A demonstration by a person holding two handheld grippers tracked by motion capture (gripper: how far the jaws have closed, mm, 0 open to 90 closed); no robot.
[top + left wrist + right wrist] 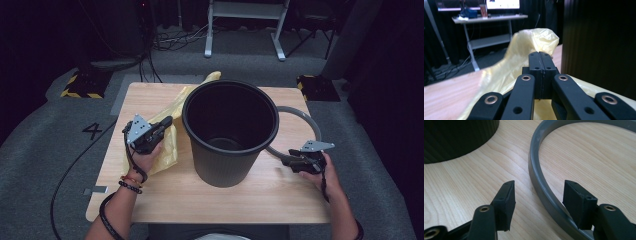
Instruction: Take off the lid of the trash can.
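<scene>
A black ribbed bin (227, 150) stands upright in the middle of the wooden table (225, 200). A yellow plastic bag (172, 145) lies left of it, trailing to the table's back edge. My left gripper (167, 121) is raised over the bag. Its jaws are pressed together (540, 56) on a fold of the bag (506, 70), and the bin's wall (599, 37) rises at the right. A grey plastic ring (305, 117) lies flat right of the bin. My right gripper (286, 159) is open, low over the table. Its jaws (539, 192) straddle the ring's band (536, 157) without pressing it.
The bin's base (456, 137) sits close to the ring's near arc. Bare wood runs along the table's front edge. Beyond the table are grey carpet, cables and a white desk frame (245, 25). A desk with screens (489, 15) stands behind the bag.
</scene>
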